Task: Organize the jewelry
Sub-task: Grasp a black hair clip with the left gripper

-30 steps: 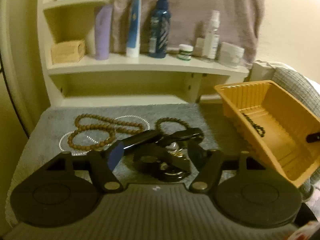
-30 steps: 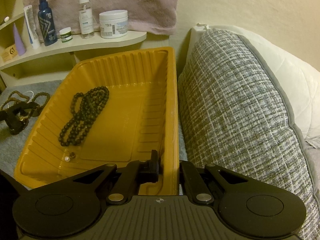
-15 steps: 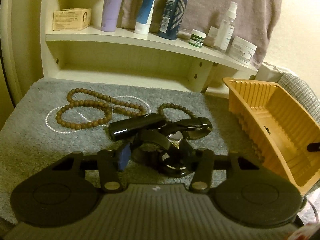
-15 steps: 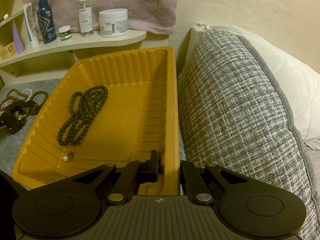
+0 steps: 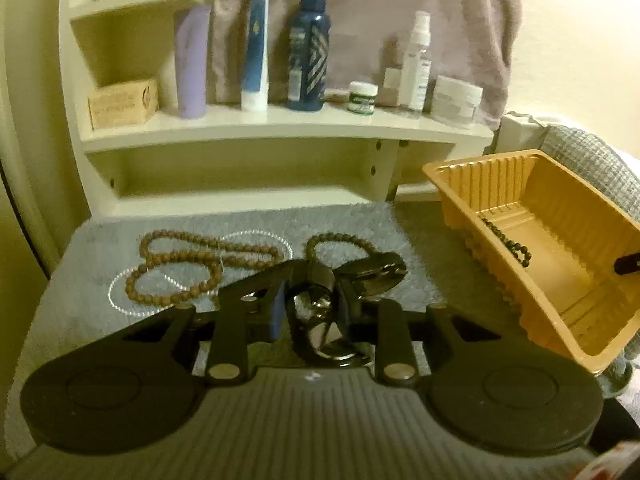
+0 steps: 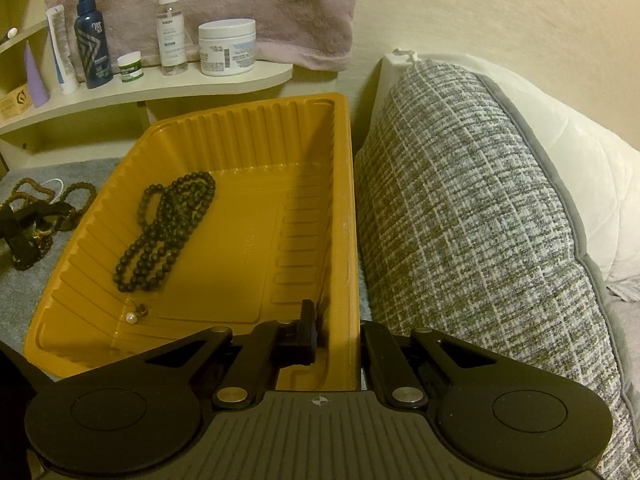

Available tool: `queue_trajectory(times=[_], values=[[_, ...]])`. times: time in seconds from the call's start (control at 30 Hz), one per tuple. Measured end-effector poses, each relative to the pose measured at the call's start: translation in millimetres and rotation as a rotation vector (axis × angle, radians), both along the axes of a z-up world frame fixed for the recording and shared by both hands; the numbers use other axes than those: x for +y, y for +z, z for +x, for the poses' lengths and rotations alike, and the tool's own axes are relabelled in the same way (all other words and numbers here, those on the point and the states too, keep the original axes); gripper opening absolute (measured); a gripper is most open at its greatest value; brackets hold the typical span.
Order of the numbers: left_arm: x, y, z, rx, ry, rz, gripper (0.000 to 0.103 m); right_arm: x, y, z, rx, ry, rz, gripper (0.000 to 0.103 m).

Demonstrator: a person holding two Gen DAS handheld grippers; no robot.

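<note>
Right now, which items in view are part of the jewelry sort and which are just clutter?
In play:
- black watch, in left claw
- brown bead necklace
- pearl strand
- orange tray, gripped by right claw
- dark bead necklace inside the tray

Clutter:
- shelf toiletries
- towel
- cushion

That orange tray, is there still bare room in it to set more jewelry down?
Yes. The orange tray has bare floor between the dark bead necklace and its right wall, which the right tongs clamp. Its left side is crowded: necklace, small pearl.
</note>
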State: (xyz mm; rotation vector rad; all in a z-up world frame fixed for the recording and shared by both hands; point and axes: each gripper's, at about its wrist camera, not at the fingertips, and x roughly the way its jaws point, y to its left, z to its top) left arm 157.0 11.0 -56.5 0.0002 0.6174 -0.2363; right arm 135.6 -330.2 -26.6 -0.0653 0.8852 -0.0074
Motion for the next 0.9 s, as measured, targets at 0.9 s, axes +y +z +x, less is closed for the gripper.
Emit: queue_trajectory(times=[0.9], values=[[-79.4, 56.1, -11.1, -0.097, -0.248, -0.053, 0.024, 0.5, 1.9, -0.1, -0.006, 0.003, 0.003, 0.005]])
